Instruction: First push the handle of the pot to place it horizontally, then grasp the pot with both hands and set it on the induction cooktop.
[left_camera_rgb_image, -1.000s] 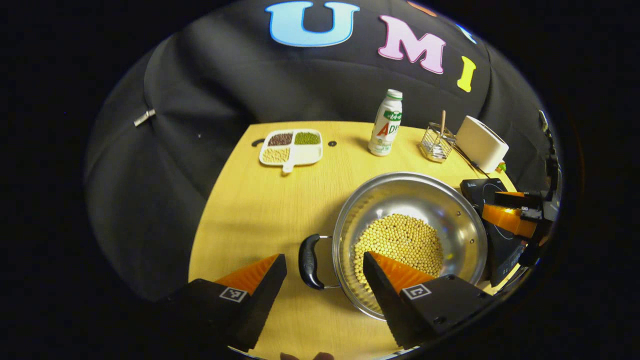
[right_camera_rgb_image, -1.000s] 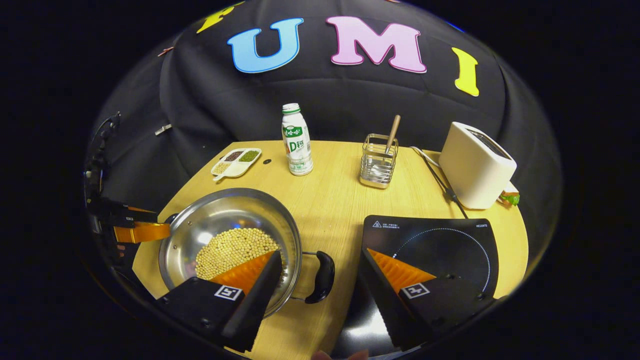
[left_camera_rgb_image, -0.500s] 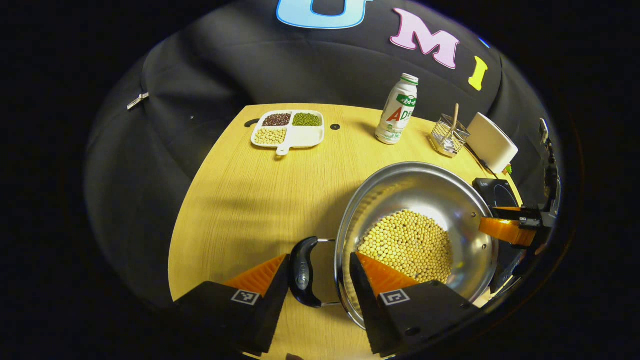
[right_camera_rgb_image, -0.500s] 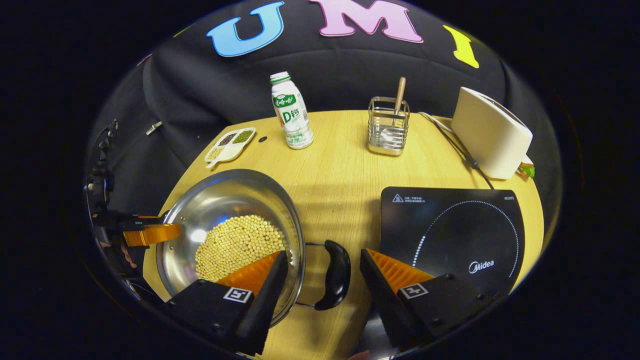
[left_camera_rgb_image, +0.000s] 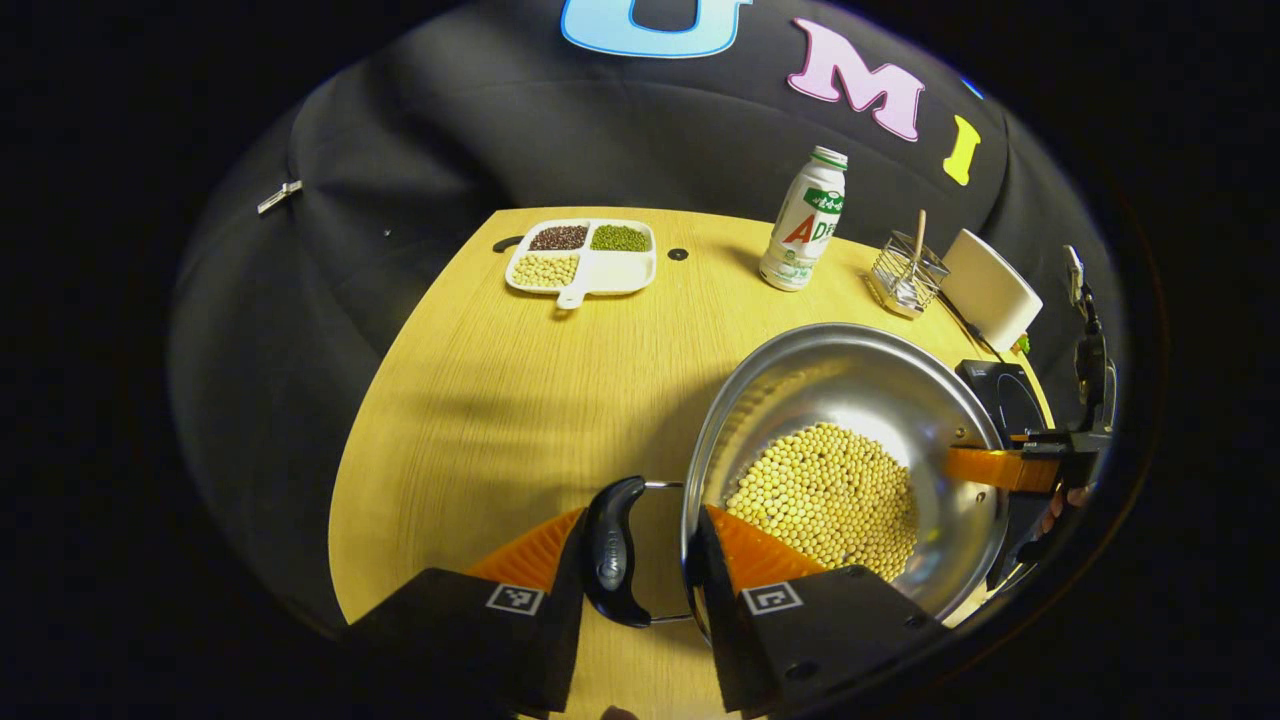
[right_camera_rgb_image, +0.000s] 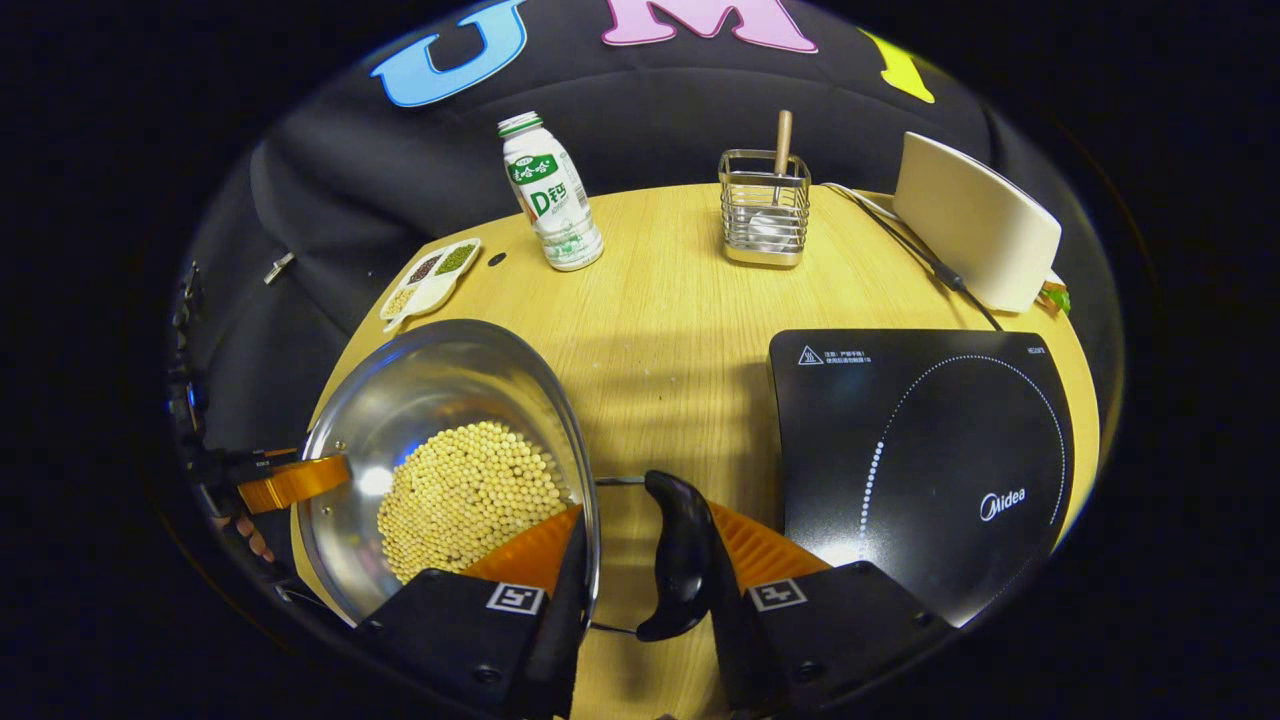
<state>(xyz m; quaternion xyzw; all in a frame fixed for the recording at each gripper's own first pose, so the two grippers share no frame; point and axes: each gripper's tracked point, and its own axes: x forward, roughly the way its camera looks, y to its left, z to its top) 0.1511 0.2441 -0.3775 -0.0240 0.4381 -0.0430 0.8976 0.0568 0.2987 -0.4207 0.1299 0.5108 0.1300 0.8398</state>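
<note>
Over the last second both claws have narrowed from wide apart to close about the pot's two black handles, which indicates the two-handed grasp step is under way and the handles already lie level. In the left gripper view, the left claw (left_camera_rgb_image: 634, 560) brackets the pot's left handle (left_camera_rgb_image: 610, 550); one finger sits outside the handle, the other at the pot (left_camera_rgb_image: 850, 460) rim, and firm clamping cannot be confirmed. In the right gripper view, the right claw (right_camera_rgb_image: 640, 565) brackets the right handle (right_camera_rgb_image: 678, 570) likewise, one finger against the handle, one at the rim. The pot, holding pale beans (right_camera_rgb_image: 465, 495), rests on the surface (right_camera_rgb_image: 660, 320) just left of the cooktop (right_camera_rgb_image: 920, 460), not yet on it. Both claws point forward and downward at handle height, one on each side of the pot.
</note>
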